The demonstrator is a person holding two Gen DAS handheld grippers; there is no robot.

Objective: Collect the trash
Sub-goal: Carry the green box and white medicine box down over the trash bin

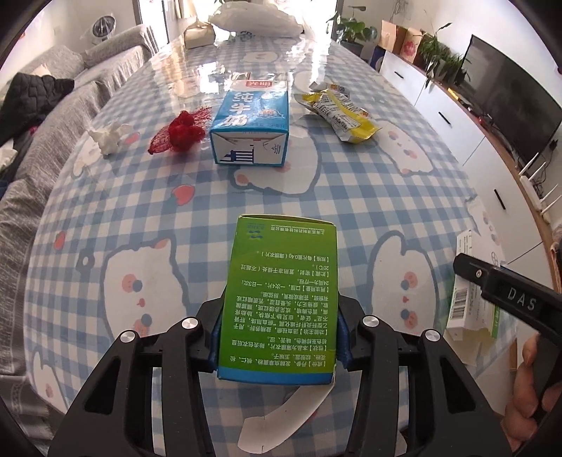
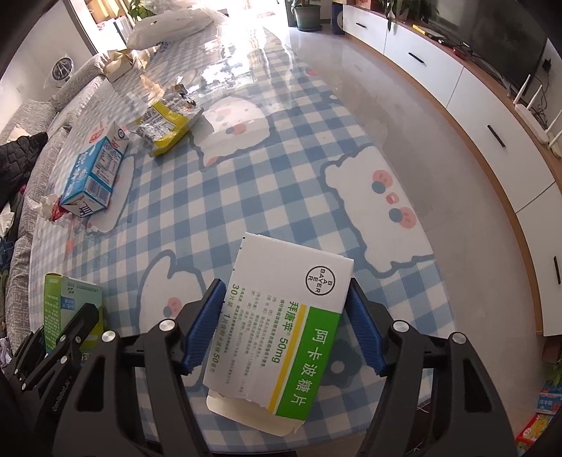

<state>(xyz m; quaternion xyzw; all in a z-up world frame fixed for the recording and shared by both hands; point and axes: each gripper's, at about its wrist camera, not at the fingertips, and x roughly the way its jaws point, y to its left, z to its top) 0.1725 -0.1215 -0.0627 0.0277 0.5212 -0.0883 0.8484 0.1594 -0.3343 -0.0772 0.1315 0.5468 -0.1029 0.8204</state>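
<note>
- Living-room setting: a table (image 1: 140, 218) under a blue-and-white checked cloth with cartoon animal prints, a grey sofa (image 1: 52, 116) along one side, white cabinets (image 1: 439, 116) and a television (image 1: 509, 105) along the other.
- Left gripper (image 1: 277, 337): pads pressed against both sides of a green carton (image 1: 281, 298); the carton is pinched between them, its far end resting on or just above the cloth.
- Right gripper (image 2: 284, 327): blue pads at either side of a white-and-green medicine box (image 2: 281, 330). The right pad touches the box edge; contact at the left pad cannot be confirmed. The box's near flap is torn open.
- Remaining trash, far half of the table: a blue milk carton (image 1: 251, 126) lying on its side, a crumpled yellow wrapper (image 1: 342, 114) beside it, a red mesh net (image 1: 179, 133), and a crumpled white tissue (image 1: 109, 137) near the sofa-side edge.
- A white plastic bag (image 1: 256, 17) lies at the far end of the table.
</note>
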